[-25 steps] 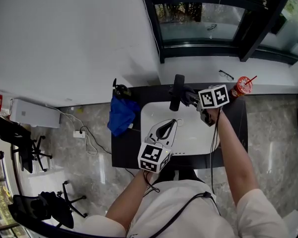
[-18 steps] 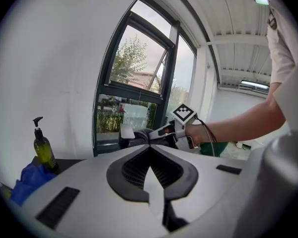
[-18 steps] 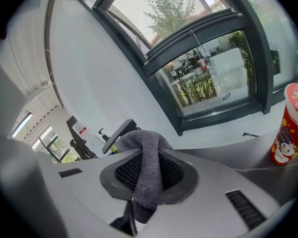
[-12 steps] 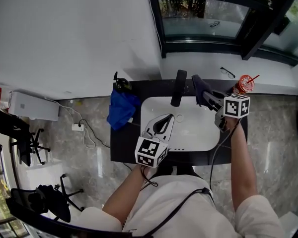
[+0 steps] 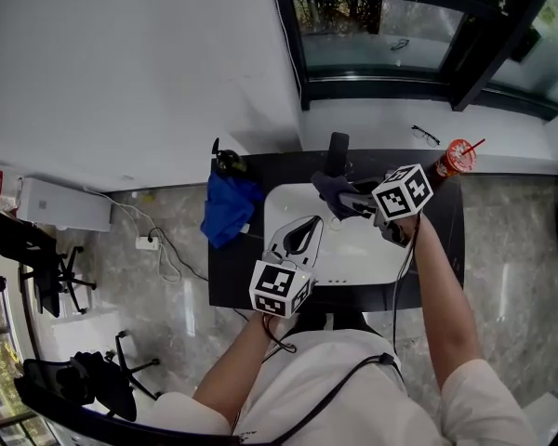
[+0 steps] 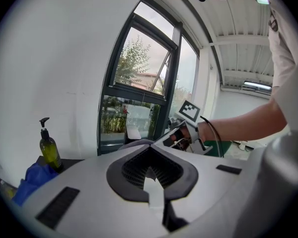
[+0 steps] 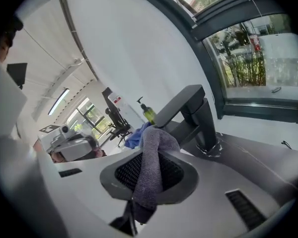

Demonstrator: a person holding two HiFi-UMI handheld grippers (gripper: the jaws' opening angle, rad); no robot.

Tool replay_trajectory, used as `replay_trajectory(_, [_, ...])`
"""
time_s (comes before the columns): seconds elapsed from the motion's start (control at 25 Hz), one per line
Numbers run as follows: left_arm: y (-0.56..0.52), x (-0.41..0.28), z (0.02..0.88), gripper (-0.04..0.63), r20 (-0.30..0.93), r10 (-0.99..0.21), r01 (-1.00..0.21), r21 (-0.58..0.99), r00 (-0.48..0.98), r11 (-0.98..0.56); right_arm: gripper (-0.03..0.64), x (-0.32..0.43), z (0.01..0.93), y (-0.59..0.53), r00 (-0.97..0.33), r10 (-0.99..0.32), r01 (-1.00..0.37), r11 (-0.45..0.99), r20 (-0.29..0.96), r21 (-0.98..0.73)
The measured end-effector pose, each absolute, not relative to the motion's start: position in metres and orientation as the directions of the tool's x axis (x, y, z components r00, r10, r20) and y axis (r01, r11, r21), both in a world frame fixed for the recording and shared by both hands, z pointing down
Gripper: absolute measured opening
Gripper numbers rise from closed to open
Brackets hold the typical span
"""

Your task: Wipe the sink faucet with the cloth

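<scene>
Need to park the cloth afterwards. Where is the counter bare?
Bare: counter right of the sink, in front of the red cup; also the front-left corner. Crowded: blue bundle and soap bottle on the left, faucet behind.

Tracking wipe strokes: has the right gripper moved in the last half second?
Yes. In the head view the right gripper swung left, away from the red cup, carrying the cloth toward the faucet.

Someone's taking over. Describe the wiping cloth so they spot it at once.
Find the white sink in the dark counter. Over its back, just before the black faucet, the right gripper is shut on the cloth. It is grey and pinched in the jaws, unlike the blue cloth heaped on the counter left of the sink.
</scene>
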State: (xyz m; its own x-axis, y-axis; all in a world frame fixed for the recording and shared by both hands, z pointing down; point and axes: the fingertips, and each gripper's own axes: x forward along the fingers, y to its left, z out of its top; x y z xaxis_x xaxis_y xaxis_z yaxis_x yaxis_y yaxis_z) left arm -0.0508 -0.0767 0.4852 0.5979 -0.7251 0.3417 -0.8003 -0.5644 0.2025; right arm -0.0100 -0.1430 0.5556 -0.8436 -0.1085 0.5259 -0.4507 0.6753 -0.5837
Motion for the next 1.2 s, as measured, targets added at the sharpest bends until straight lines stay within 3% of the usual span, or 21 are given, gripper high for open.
replay_trajectory(0.28, [-0.075,-0.054,0.485,-0.008,0.345,-0.727,-0.803,0.199,0.594,-0.562,0.057,-0.006,0.561,-0.179,-0.799,-0.197,-0.555,0.608,0.569,-0.568])
replay_trajectory(0.52, [-0.075,-0.055,0.485,-0.008,0.346,-0.726,-0.803,0.198,0.594,-0.562,0.057,0.051,0.555,-0.216,-0.715,-0.486,-0.697,0.445,0.503,-0.562])
replay_trajectory(0.68, [-0.075,-0.054,0.485,-0.008,0.344,-0.724,-0.800,0.200,0.598,-0.566,0.057,0.093,0.546,-0.217,-0.654,-0.611,-0.735,0.376,0.445,-0.564])
replay_trajectory(1.0, [-0.071,-0.053,0.484,-0.008,0.344,-0.723,-0.799,0.194,0.599,-0.570,0.057,0.116,0.557,-0.209,-0.598,-0.649,-0.785,0.355,0.471,-0.508])
replay_trajectory(1.2, [-0.069,-0.062,0.481,-0.008,0.349,-0.737,-0.814,0.181,0.578,-0.552,0.057,0.101,0.592,-0.220,-0.533,-0.622,-0.840,0.311,0.573,-0.444])
